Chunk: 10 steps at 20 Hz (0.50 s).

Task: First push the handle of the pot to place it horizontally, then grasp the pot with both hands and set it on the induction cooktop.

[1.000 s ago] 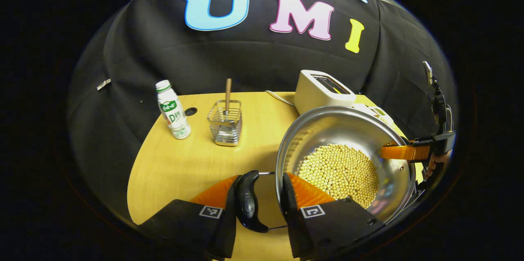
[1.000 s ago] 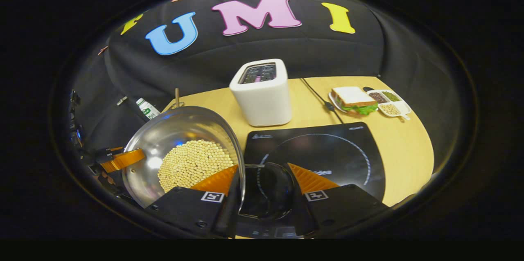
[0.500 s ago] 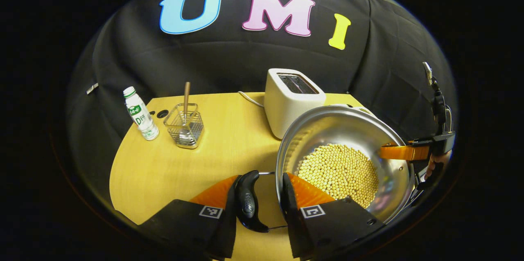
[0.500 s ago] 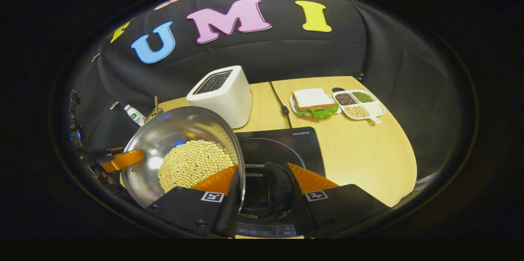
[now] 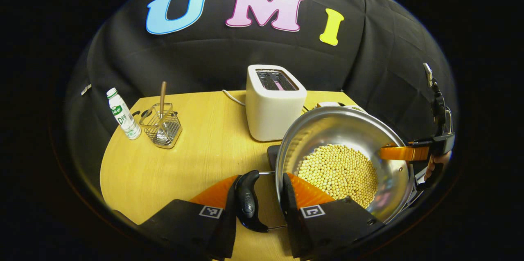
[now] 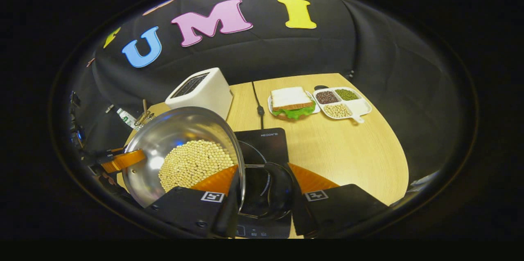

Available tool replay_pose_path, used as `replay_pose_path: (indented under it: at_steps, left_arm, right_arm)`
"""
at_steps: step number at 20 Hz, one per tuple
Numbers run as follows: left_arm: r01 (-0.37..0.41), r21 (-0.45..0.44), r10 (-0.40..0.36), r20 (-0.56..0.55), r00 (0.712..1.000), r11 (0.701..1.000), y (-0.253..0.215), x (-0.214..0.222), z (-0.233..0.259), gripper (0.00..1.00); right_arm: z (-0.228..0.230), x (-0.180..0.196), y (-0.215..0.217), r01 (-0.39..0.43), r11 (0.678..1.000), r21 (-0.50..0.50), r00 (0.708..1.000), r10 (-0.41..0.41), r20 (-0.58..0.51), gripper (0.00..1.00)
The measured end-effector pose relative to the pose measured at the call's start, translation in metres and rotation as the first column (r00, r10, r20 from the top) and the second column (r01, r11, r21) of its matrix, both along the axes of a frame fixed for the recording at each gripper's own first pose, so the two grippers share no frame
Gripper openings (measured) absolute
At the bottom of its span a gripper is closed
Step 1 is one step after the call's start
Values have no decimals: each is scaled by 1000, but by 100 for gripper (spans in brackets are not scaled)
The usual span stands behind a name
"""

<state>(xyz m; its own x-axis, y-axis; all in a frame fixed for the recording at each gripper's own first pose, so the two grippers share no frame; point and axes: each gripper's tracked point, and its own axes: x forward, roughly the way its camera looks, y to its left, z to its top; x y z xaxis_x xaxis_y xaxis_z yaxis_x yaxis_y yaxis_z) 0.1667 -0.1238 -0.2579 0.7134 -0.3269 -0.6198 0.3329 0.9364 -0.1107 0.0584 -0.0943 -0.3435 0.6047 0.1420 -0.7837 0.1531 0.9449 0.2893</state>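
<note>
Left hand-held gripper [image 5: 258, 205]: clamped on the pot's black side handle [image 5: 247, 205].
Right hand-held gripper [image 6: 266, 195]: clamped on the opposite handle [image 6: 275, 189].
Pot [image 5: 342, 158]: held up, carrying soybeans [image 5: 337, 171], partly over the induction cooktop [image 6: 262, 144].
Risk: uneven lowering could tilt it and spill beans; the toaster [image 5: 274, 105] stands close behind.
</note>
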Motion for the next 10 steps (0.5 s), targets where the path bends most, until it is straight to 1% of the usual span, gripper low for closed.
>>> replay_pose_path:
  at_steps: [5,10]
  left_arm:
    - [0,-7,0,-6,1000,1000,-14,6,-11,54]
    - [-1,-1,1,-10,1000,1000,-20,15,-23,54]
  right_arm:
    - [-10,6,-15,6,1000,-1,1000,-6,-7,56]
    - [-22,11,-20,8,1000,5,1000,-8,-24,56]
